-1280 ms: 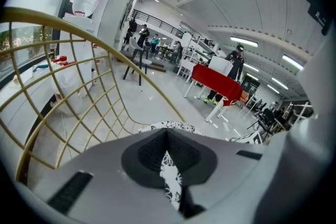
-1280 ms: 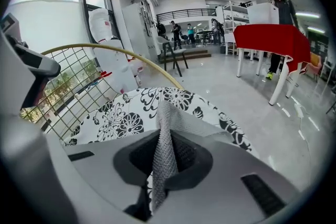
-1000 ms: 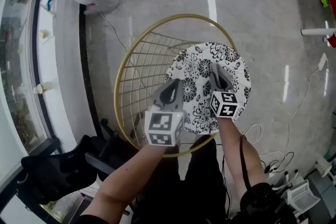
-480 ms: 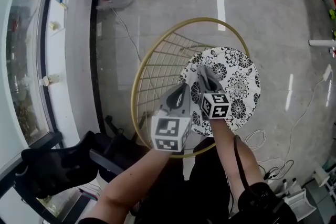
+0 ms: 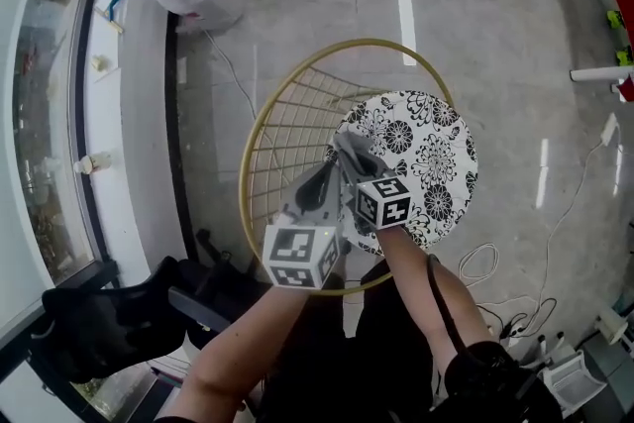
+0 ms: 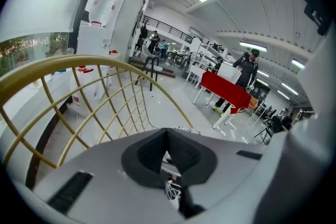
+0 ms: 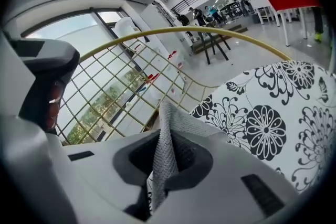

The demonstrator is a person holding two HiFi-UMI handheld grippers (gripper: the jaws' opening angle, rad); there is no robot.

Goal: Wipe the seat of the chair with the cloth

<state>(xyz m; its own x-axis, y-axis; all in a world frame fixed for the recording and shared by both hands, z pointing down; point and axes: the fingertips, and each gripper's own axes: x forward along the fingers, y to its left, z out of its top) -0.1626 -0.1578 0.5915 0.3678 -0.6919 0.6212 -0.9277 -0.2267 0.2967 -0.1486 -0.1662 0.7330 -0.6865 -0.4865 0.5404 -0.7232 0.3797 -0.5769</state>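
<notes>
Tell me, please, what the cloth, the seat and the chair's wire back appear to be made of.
Cloth: likely grey microfibre or knit, matt; fine mesh texture, soft folds.
Seat: apparently matt fabric cover, printed black flowers on white.
Wire back: probably metal, gold-coloured finish; thin rods in a grid.

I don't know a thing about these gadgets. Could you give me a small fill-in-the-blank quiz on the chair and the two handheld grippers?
1. The right gripper has its jaws shut on a grey ____.
2. The seat cushion is white with a black ____ pattern.
3. The wire frame of the chair is ____ in colour.
4. The left gripper has its jaws together and holds ____.

Missing words: cloth; floral; gold; nothing.
</notes>
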